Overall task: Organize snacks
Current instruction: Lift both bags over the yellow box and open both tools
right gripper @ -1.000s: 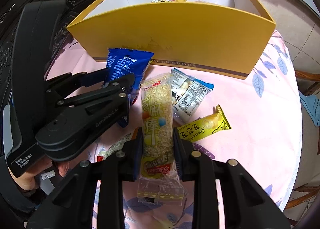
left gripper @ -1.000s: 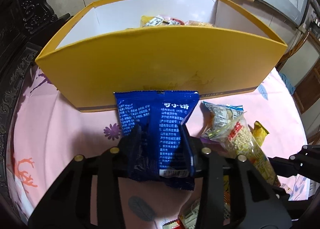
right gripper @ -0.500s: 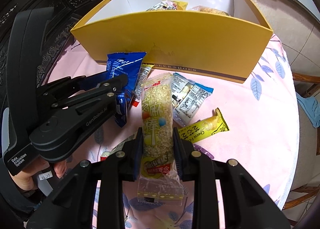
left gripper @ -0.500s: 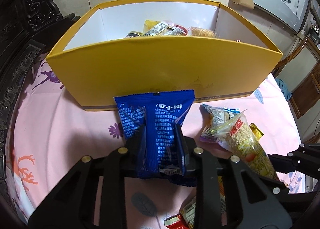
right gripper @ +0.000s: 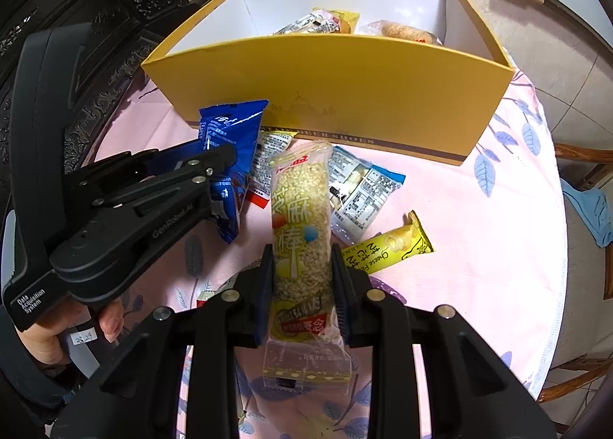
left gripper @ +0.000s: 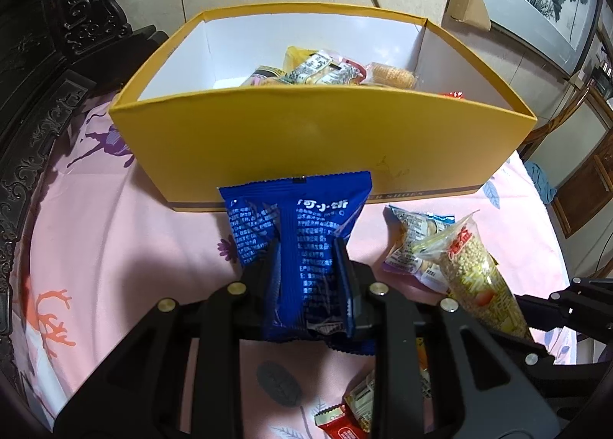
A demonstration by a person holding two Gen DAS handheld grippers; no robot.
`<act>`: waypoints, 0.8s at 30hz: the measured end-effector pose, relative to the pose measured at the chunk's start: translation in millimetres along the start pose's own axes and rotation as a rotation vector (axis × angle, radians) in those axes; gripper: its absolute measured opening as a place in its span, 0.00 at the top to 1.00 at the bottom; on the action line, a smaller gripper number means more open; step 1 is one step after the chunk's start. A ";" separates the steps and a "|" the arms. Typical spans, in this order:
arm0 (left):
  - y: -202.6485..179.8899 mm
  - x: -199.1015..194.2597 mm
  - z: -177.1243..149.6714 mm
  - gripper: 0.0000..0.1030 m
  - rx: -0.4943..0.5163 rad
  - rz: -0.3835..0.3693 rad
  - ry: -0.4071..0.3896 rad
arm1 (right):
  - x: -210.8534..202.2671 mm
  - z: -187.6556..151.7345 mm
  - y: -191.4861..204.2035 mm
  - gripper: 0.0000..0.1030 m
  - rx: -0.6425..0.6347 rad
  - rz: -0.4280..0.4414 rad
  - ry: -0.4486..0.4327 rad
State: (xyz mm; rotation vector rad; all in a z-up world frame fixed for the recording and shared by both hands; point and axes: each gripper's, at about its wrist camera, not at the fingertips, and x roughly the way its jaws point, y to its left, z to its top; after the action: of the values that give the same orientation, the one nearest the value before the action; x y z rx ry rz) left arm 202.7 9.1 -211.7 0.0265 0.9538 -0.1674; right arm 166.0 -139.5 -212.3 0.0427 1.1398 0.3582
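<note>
My left gripper [left gripper: 306, 247] is shut on a blue snack packet [left gripper: 299, 224], held above the pink tablecloth just in front of the yellow box [left gripper: 306, 147]. My right gripper [right gripper: 302, 253] is shut on a clear sesame-stick bar [right gripper: 300, 216], also lifted, to the right of the left one. From the right wrist view the left gripper [right gripper: 226, 155] shows at the left with the blue packet [right gripper: 230, 132] in it. The yellow box [right gripper: 345, 94] holds several wrapped snacks [left gripper: 325, 71] at its far side.
Loose on the pink cloth lie a blue-and-white packet [right gripper: 364, 189], a yellow cheese bar [right gripper: 387, 251], a white-and-red packet [right gripper: 266, 166] and a red candy [left gripper: 337, 425]. Dark carved furniture [left gripper: 46, 55] stands left; a person's hand [right gripper: 57, 331] grips the left tool.
Both grippers have risen with their snacks, so more of the box's inside shows. The left jaws closed tighter on the blue packet.
</note>
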 end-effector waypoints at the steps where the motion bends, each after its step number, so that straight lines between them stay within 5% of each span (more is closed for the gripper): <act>1: 0.3 -1.5 0.3 0.75 0.000 0.000 -0.003 | -0.8 0.0 -0.1 0.73 0.001 0.000 -0.001; 15: 16.7 -44.4 13.5 0.75 -0.014 0.001 -0.066 | -23.0 -0.7 -9.8 0.72 0.019 -0.001 -0.040; 24: 24.3 -75.6 60.2 0.75 -0.038 -0.006 -0.165 | -35.0 2.0 -15.0 0.72 0.021 -0.007 -0.061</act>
State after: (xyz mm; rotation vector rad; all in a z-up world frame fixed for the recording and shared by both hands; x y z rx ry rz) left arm 212.4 37.2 -116.7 -0.0243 0.7921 -0.1542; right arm 158.8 -163.8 -183.9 0.0675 1.0828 0.3364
